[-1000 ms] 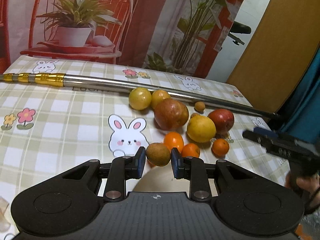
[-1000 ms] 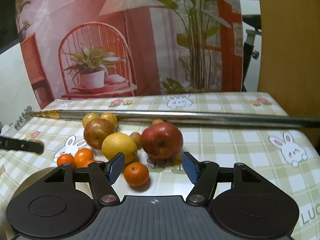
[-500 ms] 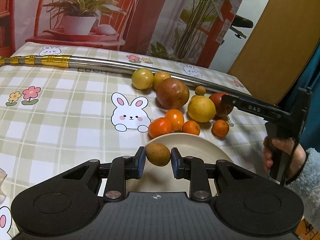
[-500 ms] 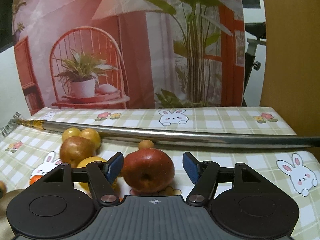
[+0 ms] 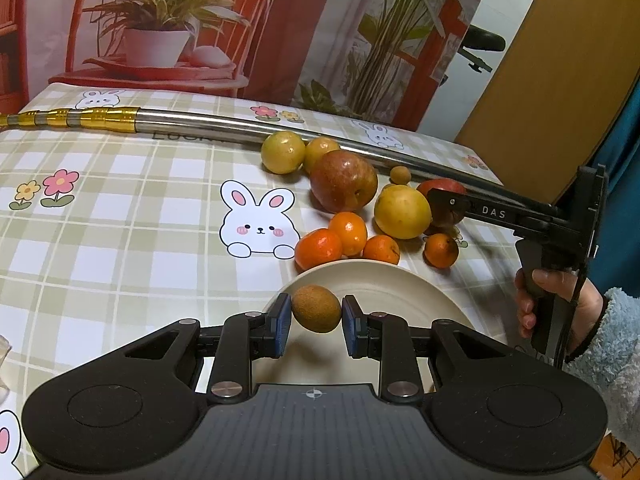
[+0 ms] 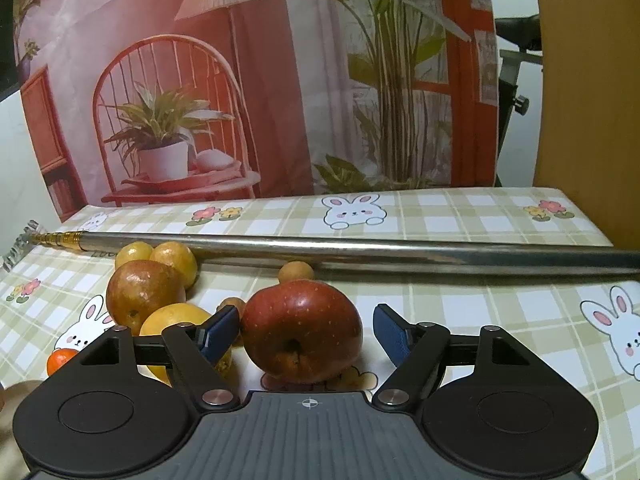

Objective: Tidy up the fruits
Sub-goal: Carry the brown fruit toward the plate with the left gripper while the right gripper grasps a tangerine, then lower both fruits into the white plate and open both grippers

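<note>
My left gripper is shut on a small brown kiwi-like fruit and holds it above the near rim of a cream plate. Beyond the plate lie several small oranges, a yellow lemon, a red-brown apple and two yellow fruits. My right gripper is open, its jaws on either side of a red apple on the table, not touching it. The right gripper also shows in the left wrist view.
A long steel pole with a gold end lies across the table behind the fruit, also seen in the right wrist view. The checked bunny tablecloth covers the table. A small brown fruit sits by the pole.
My left gripper has drawn back with the brown fruit to above the plate. My right gripper has moved forward and now has the red apple between its open jaws.
</note>
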Tool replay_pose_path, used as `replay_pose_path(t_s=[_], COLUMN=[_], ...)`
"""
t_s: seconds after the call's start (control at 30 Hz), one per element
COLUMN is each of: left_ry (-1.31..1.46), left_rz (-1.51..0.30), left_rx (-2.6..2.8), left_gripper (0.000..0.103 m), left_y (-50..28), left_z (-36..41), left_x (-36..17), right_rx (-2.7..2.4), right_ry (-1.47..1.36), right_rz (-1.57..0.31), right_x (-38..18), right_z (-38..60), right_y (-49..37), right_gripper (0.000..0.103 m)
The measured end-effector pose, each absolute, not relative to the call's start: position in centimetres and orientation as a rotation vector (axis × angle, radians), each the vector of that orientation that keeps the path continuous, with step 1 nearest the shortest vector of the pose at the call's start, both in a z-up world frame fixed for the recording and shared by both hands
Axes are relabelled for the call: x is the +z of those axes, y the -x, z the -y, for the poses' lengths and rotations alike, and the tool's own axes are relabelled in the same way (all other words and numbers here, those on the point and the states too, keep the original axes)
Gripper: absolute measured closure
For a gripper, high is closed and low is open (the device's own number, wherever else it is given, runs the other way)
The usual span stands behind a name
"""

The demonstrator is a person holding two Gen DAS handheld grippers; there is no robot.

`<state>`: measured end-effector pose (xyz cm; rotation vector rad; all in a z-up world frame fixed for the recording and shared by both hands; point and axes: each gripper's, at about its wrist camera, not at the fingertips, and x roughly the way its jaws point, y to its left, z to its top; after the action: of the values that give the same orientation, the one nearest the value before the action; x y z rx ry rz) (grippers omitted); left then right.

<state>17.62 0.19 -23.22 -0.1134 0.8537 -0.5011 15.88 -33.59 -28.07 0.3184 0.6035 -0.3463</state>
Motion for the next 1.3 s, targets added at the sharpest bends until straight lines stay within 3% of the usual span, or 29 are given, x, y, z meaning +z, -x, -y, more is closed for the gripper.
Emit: replay_pose_path(t_s=[0.7,0.83,1.13,1.17,1.3], left_ry=[0.105,0.101,0.086,0.083,0.067], left_rz=[-0.857,-0.859,-0.881,-0.884,-0.904], left_rx=[-0.505,-0.507,-0.502,-0.504,-0.506], left_gripper=[0.074,0.074,0.074,0.074,0.074], left_y=[-17.5,-17.4,-17.3,-17.2,-17.0], left_z=[0.1,0.2,0.3,0.3,0.4], left_x=[-23.3,-23.5,-23.9,-23.9,-24.1], right_rx=[-0.307,-0.246,-0.202,-0.208,-0.226], right_ry=[-0.402,-0.366,-0.307,-0.305,-0.304], right_rz=[-0.586,-0.631,-0.703,-0.704,-0.704], right_x=[-26.7,-27.1,-28.2,-28.3,-28.1], right_z=[32.5,30.9,28.6,28.6,28.4], right_y=[-12.7,-12.4,-13.5,-13.6,-13.0], right_gripper=[0.034,0.039,0.063,0.069,0.07])
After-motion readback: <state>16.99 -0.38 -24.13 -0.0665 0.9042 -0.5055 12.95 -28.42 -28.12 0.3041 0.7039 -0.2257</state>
